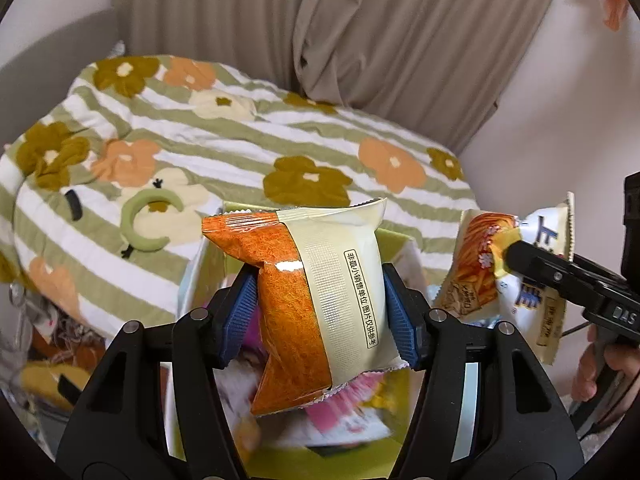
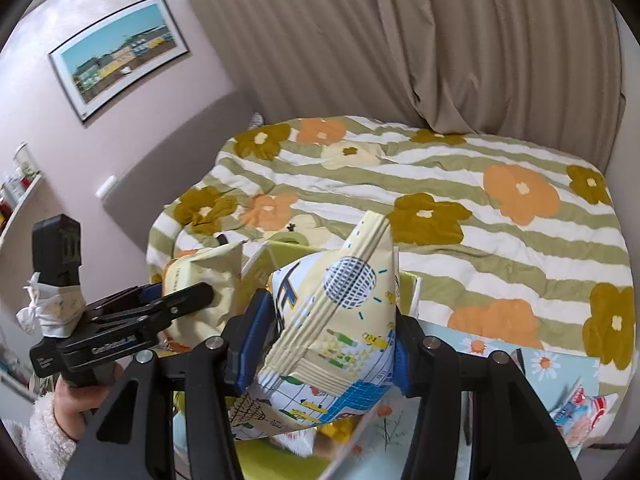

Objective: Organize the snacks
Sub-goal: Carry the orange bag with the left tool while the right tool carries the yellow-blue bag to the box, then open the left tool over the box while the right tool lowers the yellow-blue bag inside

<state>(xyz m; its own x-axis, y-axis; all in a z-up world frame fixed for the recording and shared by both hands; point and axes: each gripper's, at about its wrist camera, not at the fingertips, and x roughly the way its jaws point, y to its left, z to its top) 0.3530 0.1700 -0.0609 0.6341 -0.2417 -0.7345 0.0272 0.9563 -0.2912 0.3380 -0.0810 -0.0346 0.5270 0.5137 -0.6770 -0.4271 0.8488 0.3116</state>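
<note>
My left gripper (image 1: 320, 280) is shut on an orange and cream snack packet (image 1: 340, 248), pinched upright between its blue pads (image 1: 240, 312). It hangs over a yellow-green box (image 1: 394, 240) that holds several pink and white snack packs. At the right, my right gripper (image 1: 516, 256) grips a white and blue packet (image 1: 476, 264) with a pastry picture. In the right wrist view the right gripper (image 2: 332, 320) is shut on that cream and blue packet (image 2: 352, 280), above the box (image 2: 408, 284). The left gripper (image 2: 180, 290) is at the left, holding its cream packet (image 2: 208, 264).
A bed with a striped, flowered quilt (image 1: 200, 140) lies behind the box, with beige curtains (image 1: 360, 40) beyond. A framed picture (image 2: 120, 56) and a shelf (image 2: 20, 200) are on the left wall. A red and blue packet (image 2: 580, 412) lies at the right. A hand (image 2: 68, 404) holds the left gripper.
</note>
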